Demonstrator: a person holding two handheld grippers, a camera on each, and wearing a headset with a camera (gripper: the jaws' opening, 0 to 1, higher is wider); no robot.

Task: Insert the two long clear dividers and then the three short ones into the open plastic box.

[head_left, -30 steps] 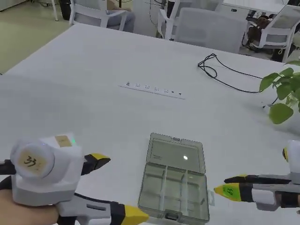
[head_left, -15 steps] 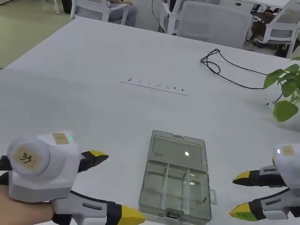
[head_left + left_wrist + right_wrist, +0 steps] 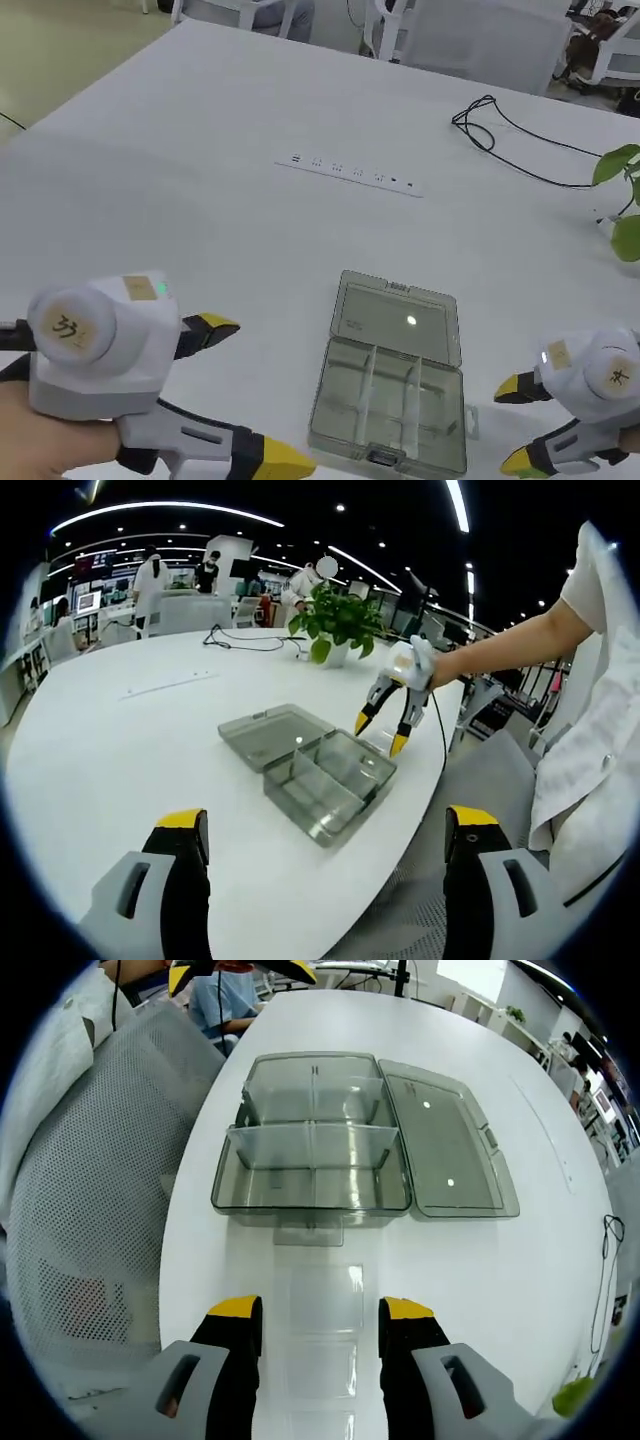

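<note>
The open smoky-clear plastic box (image 3: 388, 405) lies near the table's front edge, its lid (image 3: 398, 316) flat behind it. Clear partitions stand inside the box (image 3: 312, 1150), one along its length and a short one across. Several flat clear dividers (image 3: 320, 1332) lie on the table just in front of the box, between the jaws of my right gripper (image 3: 320, 1310), which is open and level with them. In the head view the right gripper (image 3: 512, 425) is right of the box. My left gripper (image 3: 250, 392) hangs wide open to the left of the box (image 3: 325, 780), holding nothing.
A white power strip (image 3: 350, 175) lies mid-table and a black cable (image 3: 510, 140) curls at the back right. A potted plant (image 3: 625, 200) stands at the right edge. A mesh chair (image 3: 110, 1160) is close by the table's front edge. Chairs stand beyond the far side.
My right gripper has rolled from jaws side by side to one above the other and drawn back to the right of the box. The left gripper has stayed put; the head camera shifted.
</note>
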